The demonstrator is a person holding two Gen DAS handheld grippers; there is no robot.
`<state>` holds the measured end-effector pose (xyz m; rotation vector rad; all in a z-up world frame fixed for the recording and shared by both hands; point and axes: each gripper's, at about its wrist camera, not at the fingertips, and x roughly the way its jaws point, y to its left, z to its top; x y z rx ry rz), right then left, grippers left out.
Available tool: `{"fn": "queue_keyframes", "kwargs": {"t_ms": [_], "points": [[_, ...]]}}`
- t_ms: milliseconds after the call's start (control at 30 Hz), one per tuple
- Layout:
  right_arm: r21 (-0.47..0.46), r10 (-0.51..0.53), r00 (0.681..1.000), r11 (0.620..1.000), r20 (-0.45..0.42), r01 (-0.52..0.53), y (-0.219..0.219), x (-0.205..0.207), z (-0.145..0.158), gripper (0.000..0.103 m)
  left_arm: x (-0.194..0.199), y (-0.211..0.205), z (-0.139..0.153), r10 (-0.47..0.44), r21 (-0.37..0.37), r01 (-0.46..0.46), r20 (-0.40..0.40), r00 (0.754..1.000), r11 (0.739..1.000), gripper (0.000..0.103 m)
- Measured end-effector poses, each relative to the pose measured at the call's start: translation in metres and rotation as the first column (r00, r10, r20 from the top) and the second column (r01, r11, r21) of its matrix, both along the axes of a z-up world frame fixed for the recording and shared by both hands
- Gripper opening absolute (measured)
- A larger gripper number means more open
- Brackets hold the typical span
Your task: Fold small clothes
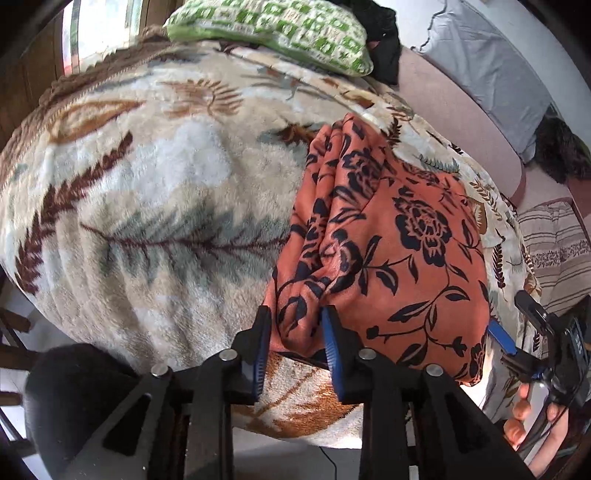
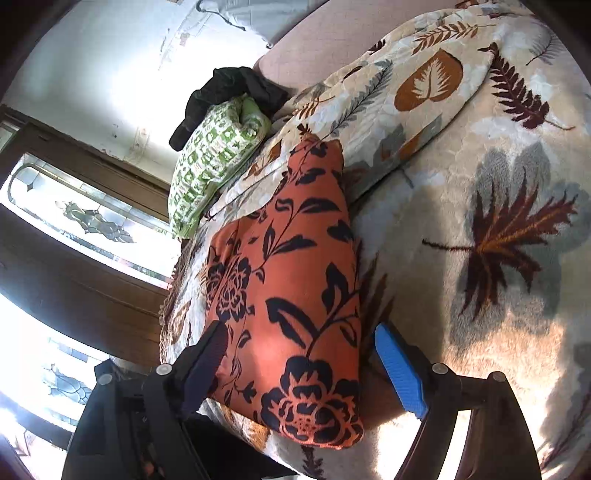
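An orange garment with black flowers (image 1: 388,236) lies folded on a cream leaf-print blanket (image 1: 155,177). My left gripper (image 1: 295,325) stands at the garment's near left corner with bunched cloth between its blue pads; the jaws are partly apart. My right gripper (image 2: 299,354) is open wide, its jaws on either side of the garment's (image 2: 291,280) near end without clamping it. The right gripper also shows in the left wrist view (image 1: 502,339) at the garment's right edge.
A green-and-white patterned pillow (image 1: 273,33) and a black cloth (image 1: 384,40) lie at the far end of the blanket. A pink couch surface (image 1: 458,107) and a grey cushion (image 1: 487,66) are to the right. A window (image 2: 85,221) is beyond the bed.
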<state>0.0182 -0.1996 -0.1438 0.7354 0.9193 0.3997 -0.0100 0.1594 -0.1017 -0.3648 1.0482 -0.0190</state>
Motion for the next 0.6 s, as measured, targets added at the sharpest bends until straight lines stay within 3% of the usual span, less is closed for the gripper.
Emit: {"fn": "queue_keyframes", "kwargs": {"t_ms": [33,67,100,200,300,333,400,433,467,500,600], "points": [[0.0,-0.005,1.0,1.0,-0.005,0.005,-0.004,0.006,0.001,0.087,0.0,-0.001,0.016,-0.013,0.017,0.012,0.054,0.998,1.0,0.046],[0.005,-0.001,1.0,1.0,-0.01,0.001,-0.007,0.012,0.0,0.087,0.003,-0.003,0.031,-0.029,0.018,0.027,0.104,0.994,0.999,0.063],[0.011,0.002,1.0,1.0,-0.022,-0.002,-0.011,0.019,-0.002,0.087,0.011,-0.007,0.044,-0.052,0.018,0.05,0.141,0.989,0.999,0.07],[0.052,0.017,0.998,0.999,-0.06,-0.014,-0.018,0.042,-0.01,0.087,0.053,-0.029,0.063,-0.151,0.035,0.147,0.204,0.967,0.989,0.07],[0.077,0.033,0.994,0.997,-0.107,-0.025,-0.02,0.062,-0.022,0.087,0.103,-0.049,0.047,-0.221,-0.007,0.225,0.161,0.962,0.974,0.07],[0.091,0.046,0.991,0.995,-0.124,-0.035,-0.02,0.068,-0.026,0.087,0.117,-0.049,0.033,-0.214,0.036,0.211,0.129,0.968,0.977,0.068],[0.096,0.055,0.986,0.995,-0.158,-0.04,-0.017,0.079,-0.034,0.087,0.141,-0.031,-0.009,-0.084,0.127,0.086,-0.02,0.996,0.988,0.04],[0.115,0.071,0.984,0.992,-0.164,-0.052,-0.016,0.083,-0.037,0.087,0.144,-0.016,-0.029,-0.04,0.08,0.046,-0.071,0.997,0.996,0.043],[0.14,0.088,0.98,0.988,-0.178,-0.063,-0.014,0.087,-0.042,0.087,0.141,-0.002,-0.04,-0.009,0.018,0.01,-0.068,0.998,1.0,0.054],[0.157,0.102,0.975,0.985,-0.196,-0.072,-0.011,0.092,-0.045,0.087,0.135,0.003,-0.04,0.004,0.014,-0.004,-0.041,0.999,1.0,0.059],[0.18,0.155,0.966,0.976,-0.206,-0.118,0.002,0.104,-0.051,0.087,0.127,-0.006,-0.032,-0.032,0.092,0.032,-0.006,0.999,0.995,0.059]]}}
